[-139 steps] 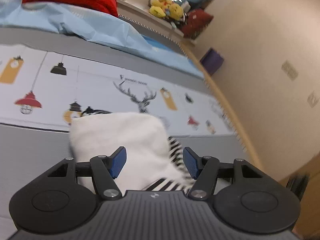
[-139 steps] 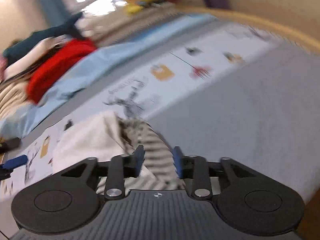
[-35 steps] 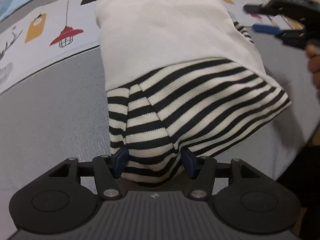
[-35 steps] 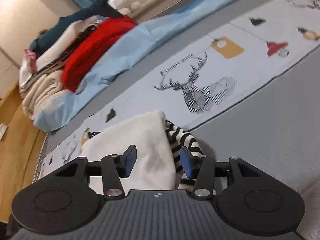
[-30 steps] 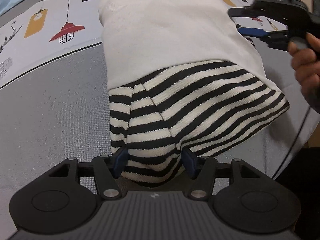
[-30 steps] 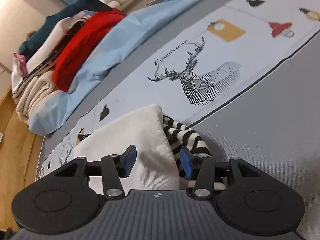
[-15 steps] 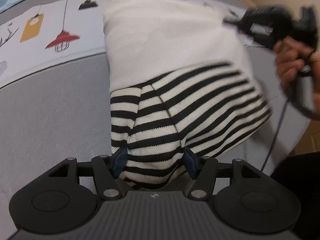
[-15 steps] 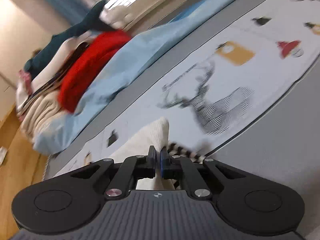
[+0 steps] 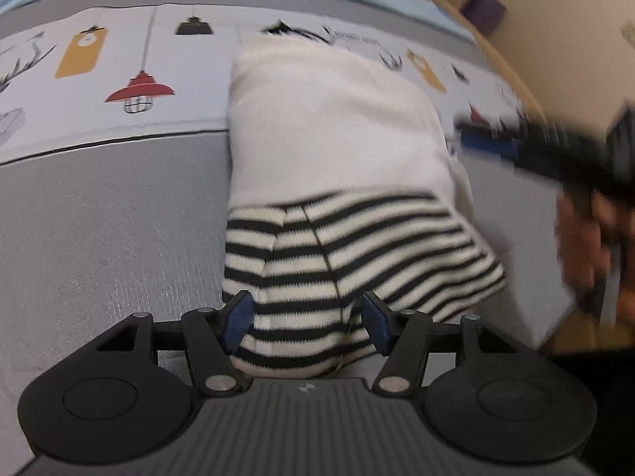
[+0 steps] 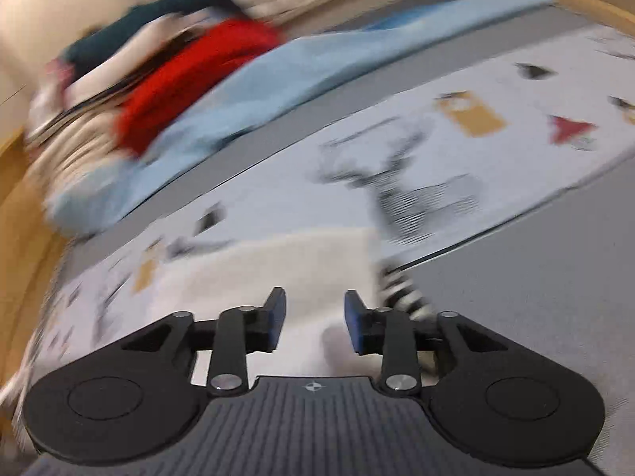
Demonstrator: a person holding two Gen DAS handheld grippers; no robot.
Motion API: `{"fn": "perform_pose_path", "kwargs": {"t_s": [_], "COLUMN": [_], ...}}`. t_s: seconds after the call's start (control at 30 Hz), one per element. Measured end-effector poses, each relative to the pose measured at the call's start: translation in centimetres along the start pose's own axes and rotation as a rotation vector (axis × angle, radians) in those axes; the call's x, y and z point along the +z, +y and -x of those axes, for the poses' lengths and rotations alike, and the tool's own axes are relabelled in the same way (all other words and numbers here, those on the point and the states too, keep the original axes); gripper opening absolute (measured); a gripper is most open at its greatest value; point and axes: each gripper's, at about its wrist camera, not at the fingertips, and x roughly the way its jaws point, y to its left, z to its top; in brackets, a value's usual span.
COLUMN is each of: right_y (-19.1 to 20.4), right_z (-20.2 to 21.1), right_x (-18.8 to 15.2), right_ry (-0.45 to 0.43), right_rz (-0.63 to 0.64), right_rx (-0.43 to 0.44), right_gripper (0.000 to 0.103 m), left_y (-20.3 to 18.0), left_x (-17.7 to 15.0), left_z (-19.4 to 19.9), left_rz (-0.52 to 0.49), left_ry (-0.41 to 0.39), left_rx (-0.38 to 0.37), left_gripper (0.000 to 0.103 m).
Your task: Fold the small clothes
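A small folded garment [image 9: 329, 150], cream on top with black-and-white striped fabric [image 9: 349, 246] at its near end, lies on the grey bed cover. My left gripper [image 9: 303, 319] is open, its blue pads either side of the striped end. The right gripper [image 9: 488, 146] shows blurred at the garment's right edge in the left wrist view. In the right wrist view my right gripper [image 10: 311, 315] is open over the cream fabric [image 10: 278, 265], with a striped edge [image 10: 401, 289] to its right.
The bed cover has a white printed band [image 9: 119, 79] with lamps and a deer. A light blue sheet [image 10: 254, 91] and a pile of red and other clothes [image 10: 190, 63] lie at the far side. A wooden bed edge [image 10: 24, 214] and beige wall border it.
My right gripper was shut half a second ago and has opened; it is moving fast and its view is blurred. My left gripper stays open around the striped end.
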Motion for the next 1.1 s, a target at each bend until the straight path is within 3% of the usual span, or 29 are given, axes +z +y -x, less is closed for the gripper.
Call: {"fn": "perform_pose_path", "kwargs": {"t_s": [0.07, 0.17, 0.23, 0.37, 0.4, 0.43, 0.5, 0.6, 0.73, 0.77, 0.8, 0.83, 0.87, 0.93, 1.1], "right_y": [0.6, -0.5, -3.0, -4.9, -5.1, -5.3, -6.0, -6.1, -5.2, -4.9, -4.8, -4.6, -4.5, -4.0, -3.4], "right_z": [0.0, -2.3, -3.4, -0.6, 0.1, 0.6, 0.6, -0.4, -1.4, -1.5, -1.9, -2.1, -2.1, -2.5, -3.3], "right_x": [-1.1, -3.5, -4.7, -3.0, -2.9, -2.9, -3.1, -4.2, -5.7, -5.7, -5.5, -5.3, -5.1, -4.3, -2.1], "right_ry": [0.075, 0.270, 0.385, 0.263, 0.237, 0.221, 0.236, 0.322, 0.377, 0.369, 0.358, 0.347, 0.335, 0.299, 0.171], "right_rz": [0.092, 0.190, 0.128, -0.027, -0.041, -0.063, -0.105, -0.131, -0.077, -0.064, -0.059, -0.060, -0.069, -0.069, -0.053], "right_rx": [0.054, -0.110, -0.198, -0.134, -0.130, -0.127, -0.117, -0.072, -0.054, -0.055, -0.056, -0.044, -0.031, -0.031, -0.012], "right_gripper": [0.035, 0.035, 0.038, 0.039, 0.042, 0.051, 0.063, 0.064, 0.064, 0.063, 0.051, 0.027, 0.021, 0.012, 0.009], "left_y": [0.4, 0.8, 1.3, 3.5, 4.1, 4.7, 5.4, 5.3, 4.4, 4.2, 4.0, 4.0, 4.0, 4.2, 4.0], "left_x": [0.4, 0.8, 1.1, 1.8, 2.0, 2.0, 2.2, 2.5, 3.0, 3.2, 3.1, 3.2, 3.3, 3.7, 5.2], "left_z": [0.1, 0.1, -0.1, -0.5, -0.7, -1.0, -1.9, -3.0, -4.3, -4.5, -4.6, -4.8, -4.9, -5.1, -5.2], "left_rz": [0.045, 0.102, 0.148, 0.305, 0.352, 0.389, 0.448, 0.476, 0.457, 0.452, 0.449, 0.450, 0.455, 0.475, 0.475], "left_ry": [-0.011, -0.020, -0.027, -0.044, -0.039, -0.031, -0.007, 0.011, 0.023, 0.021, 0.019, 0.018, 0.014, -0.003, -0.082], "left_rx": [-0.002, 0.010, 0.022, 0.013, 0.002, -0.010, -0.045, -0.058, -0.016, -0.009, -0.002, 0.004, 0.006, 0.000, -0.004], "left_gripper": [0.065, 0.065, 0.065, 0.070, 0.071, 0.071, 0.073, 0.081, 0.078, 0.074, 0.071, 0.070, 0.068, 0.066, 0.061]}}
